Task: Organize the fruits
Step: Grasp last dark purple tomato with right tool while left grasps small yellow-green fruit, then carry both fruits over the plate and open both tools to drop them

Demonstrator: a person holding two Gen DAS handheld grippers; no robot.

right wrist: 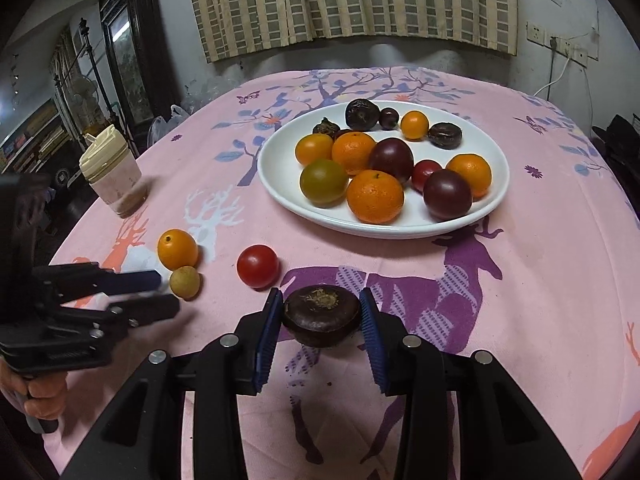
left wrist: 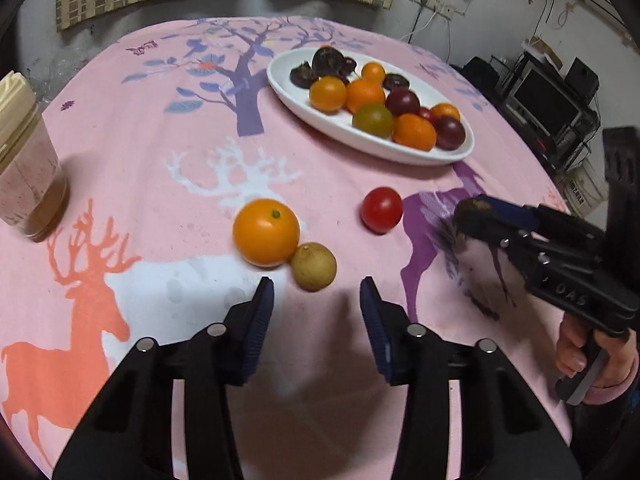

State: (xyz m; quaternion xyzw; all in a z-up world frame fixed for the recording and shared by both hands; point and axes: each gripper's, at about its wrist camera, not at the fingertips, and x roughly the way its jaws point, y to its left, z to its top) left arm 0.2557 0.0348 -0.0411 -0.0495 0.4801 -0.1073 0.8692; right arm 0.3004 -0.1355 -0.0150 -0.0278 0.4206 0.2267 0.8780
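Note:
A white oval plate [left wrist: 400, 152] [right wrist: 280, 192] at the far side holds several oranges, dark plums, tomatoes and dark brown water chestnuts. On the pink cloth lie an orange [left wrist: 266, 232] [right wrist: 177, 249], a small tan longan [left wrist: 313, 267] [right wrist: 184, 282] touching it, and a red tomato [left wrist: 382, 210] [right wrist: 257, 266]. My left gripper [left wrist: 317, 292] [right wrist: 164, 292] is open and empty, just short of the longan. My right gripper [right wrist: 320, 314] [left wrist: 466, 220] is shut on a dark brown water chestnut [right wrist: 322, 314] [left wrist: 474, 214], held just above the cloth, right of the tomato.
A plastic jar [left wrist: 28, 184] [right wrist: 114, 178] with a cream lid stands at the table's left side. The round table's edge curves away on the right, with shelves and electronics [left wrist: 552, 100] beyond. A curtain [right wrist: 352, 0] hangs behind the table.

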